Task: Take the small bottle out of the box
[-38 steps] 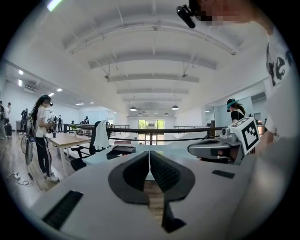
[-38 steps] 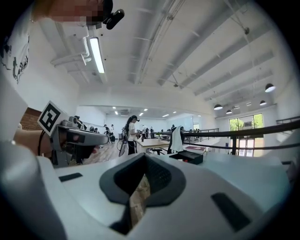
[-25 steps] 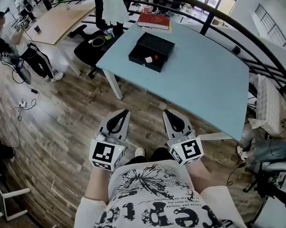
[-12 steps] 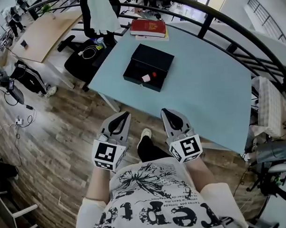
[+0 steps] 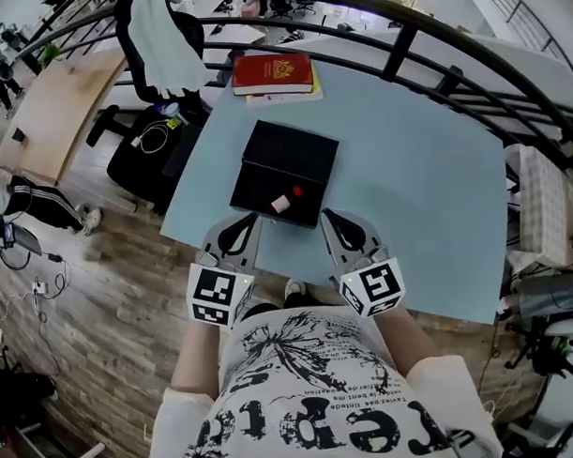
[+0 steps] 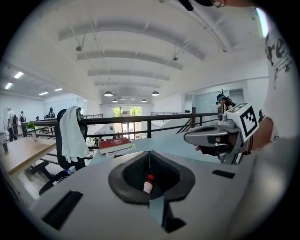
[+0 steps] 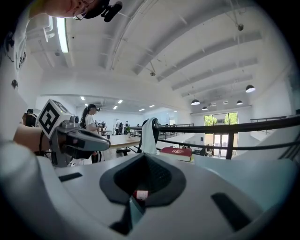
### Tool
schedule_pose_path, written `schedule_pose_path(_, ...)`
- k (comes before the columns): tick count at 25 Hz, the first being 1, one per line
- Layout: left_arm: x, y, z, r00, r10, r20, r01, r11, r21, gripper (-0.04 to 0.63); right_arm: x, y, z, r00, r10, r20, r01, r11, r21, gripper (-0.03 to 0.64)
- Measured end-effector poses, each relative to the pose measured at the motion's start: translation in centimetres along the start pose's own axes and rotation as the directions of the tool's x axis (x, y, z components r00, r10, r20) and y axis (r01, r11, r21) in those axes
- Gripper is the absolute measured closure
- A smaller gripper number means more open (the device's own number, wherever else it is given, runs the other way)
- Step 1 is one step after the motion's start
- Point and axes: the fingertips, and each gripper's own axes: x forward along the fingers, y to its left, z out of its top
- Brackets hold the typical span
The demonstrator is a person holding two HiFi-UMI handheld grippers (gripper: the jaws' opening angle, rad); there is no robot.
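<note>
We read the pale blue flat surface point(image 5: 406, 172) as plain, no pattern. Matte black rectangular box point(image 5: 289, 158): black inside and out. Small white bottle with a red cap point(image 5: 284, 201). Dark red hardcover book point(image 5: 273, 74): gold emblem on the cover. Light grey left gripper point(image 5: 246, 219) and light grey right gripper point(image 5: 330, 214): black lining on the fingers point(image 6: 117, 180), marker cubes point(image 5: 216, 293) with black squares on white. Brown wood-plank floor point(image 5: 111, 305): mixed light and dark boards. White fabric T-shirt point(image 5: 311, 392): black graphic print and lettering. Black metal railing point(image 5: 421, 54). White cloth point(image 5: 158, 35), black office chair point(image 5: 148, 148).
</note>
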Motion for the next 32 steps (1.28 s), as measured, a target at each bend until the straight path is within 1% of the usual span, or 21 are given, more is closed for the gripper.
schedule_pose_path(2, 2.3, 0.5, -0.6, 0.998, -0.044, -0.035, 0.043, 0.999, -0.013, 0.572, 0.9, -1.1, -0.4, 1.000, -0.026, -0.017, 0.026, 1.000, 0.013, 0.606)
schedule_pose_path(4, 4.4, 0.7, -1.9, 0.991, -0.098, -0.096, 0.097, 0.995, -0.017, 0.572, 1.6, -2.0, -0.8, 0.998, -0.052, -0.036, 0.053, 0.998, 0.020, 0.606)
schedule_pose_path(6, 6.5, 0.8, -3.4, 0.975, -0.150, -0.162, 0.151, 0.989, -0.008, 0.572, 2.1, -2.9, -1.3, 0.996, -0.078, -0.053, 0.080, 0.996, 0.026, 0.606)
schedule_pose_path(8, 8.4, 0.8, -4.7, 0.958, -0.197, -0.210, 0.200, 0.980, -0.008, 0.572, 2.4, -3.8, -1.9, 0.991, -0.115, -0.072, 0.118, 0.992, 0.039, 0.606)
schedule_pose_path(11, 10.9, 0.9, -6.3, 0.925, -0.260, -0.278, 0.267, 0.964, -0.011, 0.572, 2.6, -4.8, -2.5, 0.977, -0.189, -0.094, 0.196, 0.978, 0.067, 0.606)
schedule_pose_path(14, 13.3, 1.0, -8.6, 0.880, -0.315, -0.355, 0.331, 0.943, -0.018, 0.572, 2.5, -5.5, -3.2, 0.954, -0.275, -0.117, 0.287, 0.953, 0.095, 0.606)
schedule_pose_path(16, 14.7, 1.2, -10.3, 0.852, -0.330, -0.407, 0.354, 0.935, -0.017, 0.570, 2.5, -5.7, -3.6, 0.937, -0.325, -0.130, 0.340, 0.934, 0.114, 0.606)
schedule_pose_path(17, 15.3, 1.3, -11.1, 0.836, -0.336, -0.434, 0.366, 0.930, -0.016, 0.553, 2.5, -5.8, -3.8, 0.929, -0.345, -0.136, 0.361, 0.925, 0.120, 0.606)
schedule_pose_path(19, 16.1, 1.1, -12.7, 0.793, -0.362, -0.489, 0.403, 0.915, -0.023, 0.481, 2.4, -5.7, -4.2, 0.912, -0.383, -0.148, 0.401, 0.908, 0.122, 0.606)
schedule_pose_path(21, 16.6, 0.9, -14.0, 0.751, -0.387, -0.535, 0.440, 0.897, -0.032, 0.440, 2.1, -5.6, -4.5, 0.894, -0.420, -0.157, 0.439, 0.890, 0.121, 0.606)
schedule_pose_path(22, 16.9, 0.8, -14.6, 0.734, -0.393, -0.553, 0.453, 0.891, -0.031, 0.425, 2.0, -5.6, -4.7, 0.885, -0.437, -0.161, 0.457, 0.881, 0.125, 0.606)
schedule_pose_path(26, 18.0, 0.2, -16.6, 0.676, -0.404, -0.616, 0.506, 0.862, -0.010, 0.362, 1.4, -5.6, -5.2, 0.852, -0.493, -0.174, 0.517, 0.844, 0.140, 0.606)
schedule_pose_path(27, 18.2, 0.0, -17.1, 0.662, -0.403, -0.632, 0.519, 0.855, -0.001, 0.354, 1.2, -5.6, -5.3, 0.844, -0.505, -0.178, 0.530, 0.836, 0.141, 0.606)
schedule_pose_path(30, 18.5, -0.5, -18.7, 0.609, -0.394, -0.688, 0.548, 0.837, 0.006, 0.341, 0.8, -5.4, -5.7, 0.826, -0.531, -0.187, 0.558, 0.818, 0.139, 0.606)
schedule_pose_path(31, 18.7, -0.6, -19.0, 0.598, -0.389, -0.700, 0.550, 0.835, 0.006, 0.341, 0.7, -5.4, -5.7, 0.822, -0.537, -0.189, 0.564, 0.814, 0.138, 0.606)
schedule_pose_path(32, 18.9, -0.6, -19.3, 0.593, -0.383, -0.708, 0.549, 0.836, 0.007, 0.342, 0.5, -5.3, -5.8, 0.818, -0.543, -0.191, 0.570, 0.810, 0.138, 0.606)
